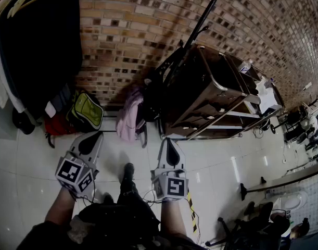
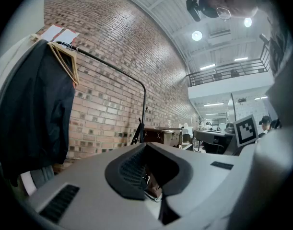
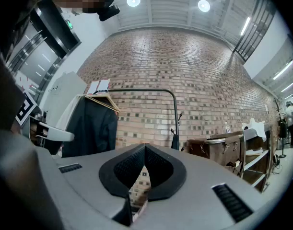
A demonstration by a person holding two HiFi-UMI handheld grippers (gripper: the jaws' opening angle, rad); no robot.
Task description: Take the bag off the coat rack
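A black-tube coat rack (image 1: pixel 204 15) stands against the brick wall, and a black coat (image 1: pixel 36 46) hangs at its left end. Low under the coat sit a green-and-black backpack (image 1: pixel 87 111) and a red bag (image 1: pixel 58 125). A pink cloth (image 1: pixel 129 113) and a dark item (image 1: pixel 152 95) hang near the rack's right post. My left gripper (image 1: pixel 94 136) is shut and empty, a little short of the backpack. My right gripper (image 1: pixel 170 141) is shut and empty, level with it. The rack (image 3: pixel 172 99) and the coat (image 3: pixel 91 128) stand ahead in the right gripper view; the left gripper view shows the coat (image 2: pixel 33 114).
A brown metal cart (image 1: pixel 216 95) stands right of the rack, against the wall. White tiled floor (image 1: pixel 23 165) lies below. The person's shoe (image 1: pixel 128 172) is between the grippers. Stands and cables (image 1: pixel 252 189) sit at the right.
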